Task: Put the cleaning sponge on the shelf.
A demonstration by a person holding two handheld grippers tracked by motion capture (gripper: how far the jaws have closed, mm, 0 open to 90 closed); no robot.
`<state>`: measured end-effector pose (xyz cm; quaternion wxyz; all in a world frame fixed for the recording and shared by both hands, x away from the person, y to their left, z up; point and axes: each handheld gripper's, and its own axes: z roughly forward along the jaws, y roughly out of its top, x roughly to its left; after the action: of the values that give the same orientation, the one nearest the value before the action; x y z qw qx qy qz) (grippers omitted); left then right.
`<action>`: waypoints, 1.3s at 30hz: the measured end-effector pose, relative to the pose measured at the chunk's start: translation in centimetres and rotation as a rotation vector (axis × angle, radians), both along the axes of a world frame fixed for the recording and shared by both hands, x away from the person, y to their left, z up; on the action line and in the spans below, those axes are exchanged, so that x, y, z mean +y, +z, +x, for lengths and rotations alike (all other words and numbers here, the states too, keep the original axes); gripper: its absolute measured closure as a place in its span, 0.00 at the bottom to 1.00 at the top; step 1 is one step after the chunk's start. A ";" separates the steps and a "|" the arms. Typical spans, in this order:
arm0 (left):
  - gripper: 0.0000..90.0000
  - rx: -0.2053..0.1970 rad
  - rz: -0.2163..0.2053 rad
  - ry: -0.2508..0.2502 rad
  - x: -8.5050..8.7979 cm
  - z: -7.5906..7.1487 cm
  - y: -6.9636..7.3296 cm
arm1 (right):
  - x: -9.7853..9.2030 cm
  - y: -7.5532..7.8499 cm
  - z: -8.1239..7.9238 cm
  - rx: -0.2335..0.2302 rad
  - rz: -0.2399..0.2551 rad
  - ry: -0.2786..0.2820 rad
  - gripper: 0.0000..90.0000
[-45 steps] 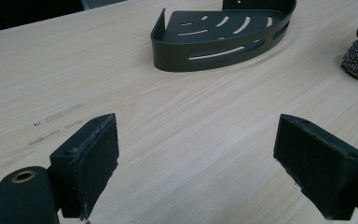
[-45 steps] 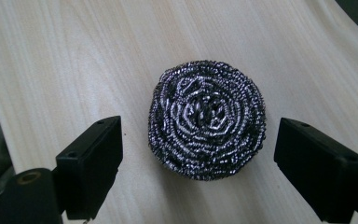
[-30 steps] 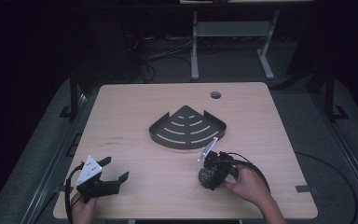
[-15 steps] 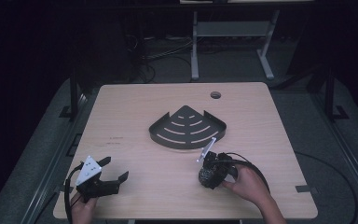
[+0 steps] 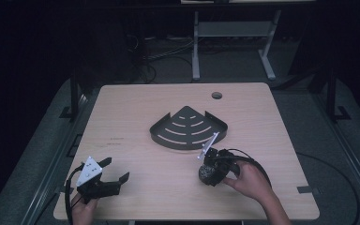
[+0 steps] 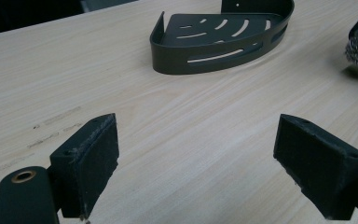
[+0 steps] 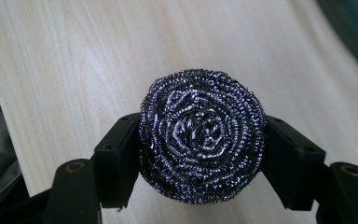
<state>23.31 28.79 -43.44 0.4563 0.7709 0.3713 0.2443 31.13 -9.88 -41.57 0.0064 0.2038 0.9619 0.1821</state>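
Right gripper (image 7: 200, 149) still clamps the steel scourer (image 7: 201, 142), seemingly barely shifted.

No legible text, label, brand, number or sign appears in any view. The desk (image 5: 136, 117) carries a few faint dark marks to the left of the black corner rack (image 5: 188, 128); in the left gripper view they appear as short smudged lines on the wood (image 6: 56, 122), too blurred to read as characters.
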 end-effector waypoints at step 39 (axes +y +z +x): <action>0.15 0.002 -0.009 0.006 0.2 0.1 0.0 | 2.7 4.6 5.2 -0.020 0.016 -0.009 0.37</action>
<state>23.44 29.04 -43.39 0.4587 0.7680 0.3749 0.2434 36.36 -7.22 -36.99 0.0151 0.2063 0.9593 0.1920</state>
